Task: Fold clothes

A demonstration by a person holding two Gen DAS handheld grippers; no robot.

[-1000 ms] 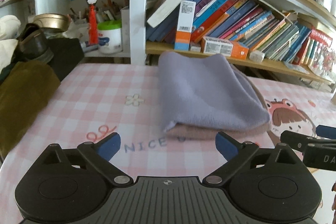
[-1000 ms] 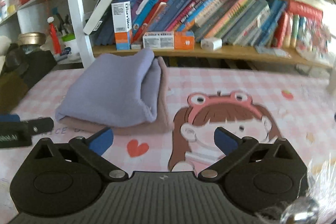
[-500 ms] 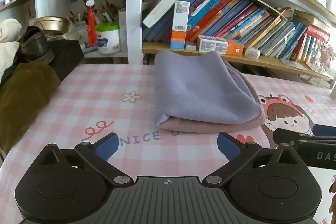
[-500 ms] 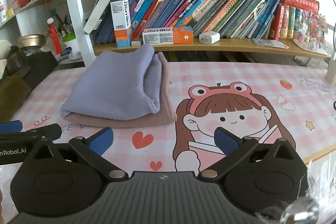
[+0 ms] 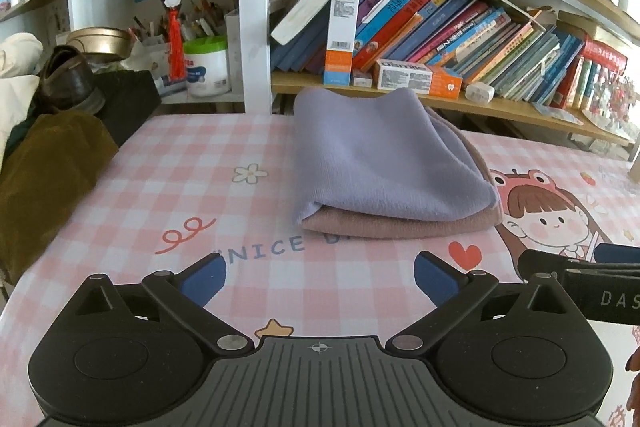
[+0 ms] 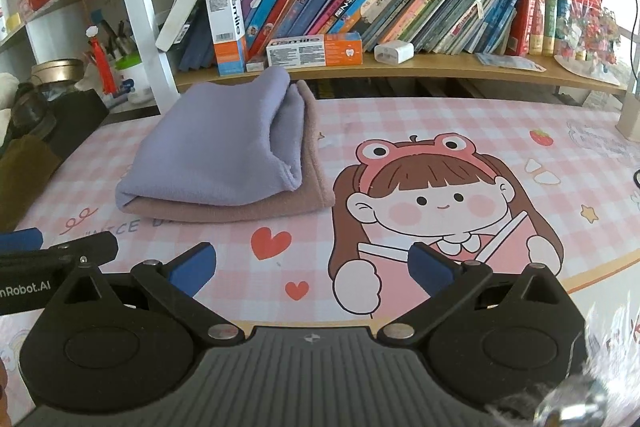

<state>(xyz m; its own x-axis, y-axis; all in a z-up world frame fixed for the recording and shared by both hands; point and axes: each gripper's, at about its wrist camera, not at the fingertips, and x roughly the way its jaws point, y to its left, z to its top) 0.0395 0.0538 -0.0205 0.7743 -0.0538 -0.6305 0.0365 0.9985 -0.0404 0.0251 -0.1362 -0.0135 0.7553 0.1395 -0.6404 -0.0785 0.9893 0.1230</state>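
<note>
A folded lavender cloth [image 5: 384, 163] lies on top of a folded dusty-pink cloth [image 5: 400, 225] on the pink checked table mat [image 5: 168, 187]. The same stack shows in the right wrist view, lavender [image 6: 216, 151] over pink [image 6: 240, 211]. My left gripper [image 5: 320, 279] is open and empty, held back from the stack's near edge. My right gripper [image 6: 312, 267] is open and empty, to the right of the stack's near edge, over the cartoon girl print [image 6: 432, 203].
An olive-brown garment [image 5: 44, 183] and dark clothes with a shoe [image 5: 70, 79] lie at the table's left edge. A bookshelf [image 5: 440, 39] with books and boxes stands right behind the stack. A white shelf post [image 5: 256, 11] rises at the back.
Both grippers have pulled back toward me and away from the folded stack. The stack has not moved. Both stay open.
</note>
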